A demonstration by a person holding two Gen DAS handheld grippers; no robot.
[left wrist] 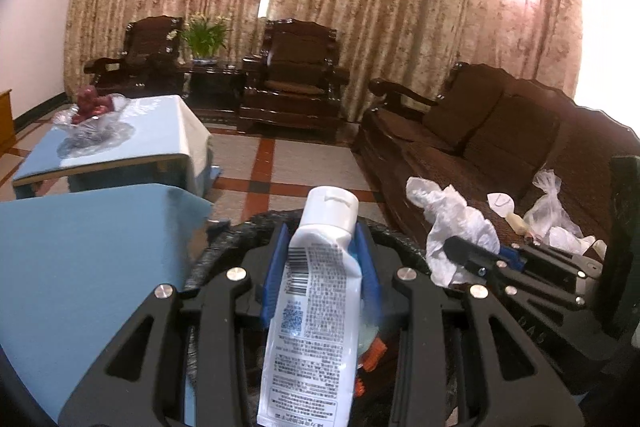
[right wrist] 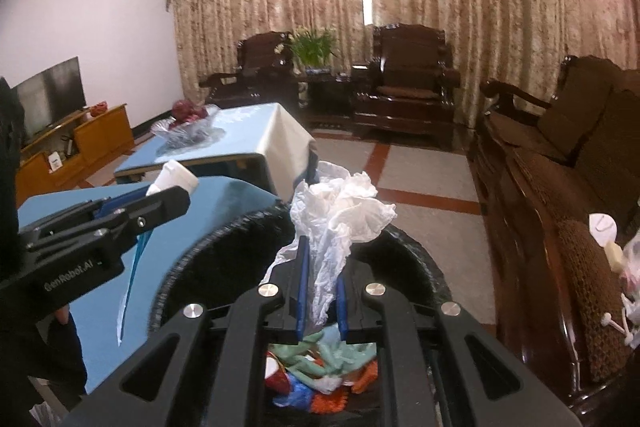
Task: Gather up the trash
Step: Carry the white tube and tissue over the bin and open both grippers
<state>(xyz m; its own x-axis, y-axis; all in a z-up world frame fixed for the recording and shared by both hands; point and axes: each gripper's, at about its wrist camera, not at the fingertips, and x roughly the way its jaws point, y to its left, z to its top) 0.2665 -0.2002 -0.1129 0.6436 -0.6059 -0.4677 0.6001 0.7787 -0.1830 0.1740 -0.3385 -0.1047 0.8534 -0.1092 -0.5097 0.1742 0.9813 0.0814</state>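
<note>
My left gripper [left wrist: 322, 247] is shut on a white squeeze tube [left wrist: 312, 303] with a flip cap, held over the black-lined trash bin [left wrist: 224, 247]. It shows in the right wrist view [right wrist: 160, 203] too, at the left. My right gripper [right wrist: 320, 267] is shut on a crumpled white tissue [right wrist: 344, 215], held above the bin [right wrist: 224, 251]. The bin holds colourful wrappers [right wrist: 320, 375]. The right gripper and the tissue [left wrist: 452, 227] also show at the right of the left wrist view.
A brown sofa [left wrist: 500, 147] on the right carries more litter: a clear plastic bag [left wrist: 548, 211] and small white pieces [right wrist: 604, 227]. Blue-covered tables [left wrist: 80, 259] stand left, one with a glass fruit bowl [left wrist: 92, 119]. Armchairs [left wrist: 296, 75] and curtains lie behind.
</note>
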